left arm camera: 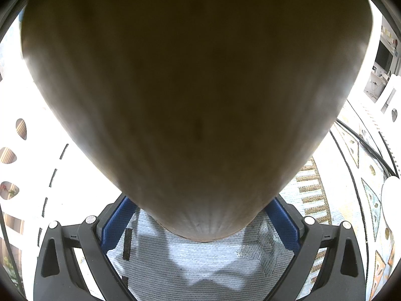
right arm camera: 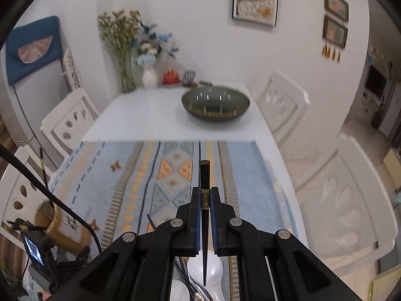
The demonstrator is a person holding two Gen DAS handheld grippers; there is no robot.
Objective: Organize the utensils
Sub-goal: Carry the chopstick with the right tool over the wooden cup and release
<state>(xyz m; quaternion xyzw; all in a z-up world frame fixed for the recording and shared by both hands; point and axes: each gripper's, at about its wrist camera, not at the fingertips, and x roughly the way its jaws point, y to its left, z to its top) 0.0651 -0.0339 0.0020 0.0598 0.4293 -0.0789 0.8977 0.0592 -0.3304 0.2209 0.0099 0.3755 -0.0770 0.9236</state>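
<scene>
My right gripper [right arm camera: 205, 193] is shut on a black chopstick [right arm camera: 204, 175] with a gold band, held almost upright above the patterned cloth [right arm camera: 120, 175]. The chopstick's thin end points down over white spoons [right arm camera: 213, 269] and other utensils at the bottom edge. A wooden utensil holder [left arm camera: 195, 87] fills the left wrist view, with my left gripper [left arm camera: 200, 215] shut on it, its blue pads [left arm camera: 116, 223] against its sides. In the right wrist view the same holder [right arm camera: 59, 225] appears at lower left with forks [right arm camera: 46, 207] standing in it.
A dark green bowl [right arm camera: 215, 106] sits on the white table [right arm camera: 150, 115] beyond the cloth. Flower vases [right arm camera: 149, 76] and small items stand at the far edge by the wall. White chairs [right arm camera: 71, 123] line both sides. A black cable [right arm camera: 50, 195] crosses lower left.
</scene>
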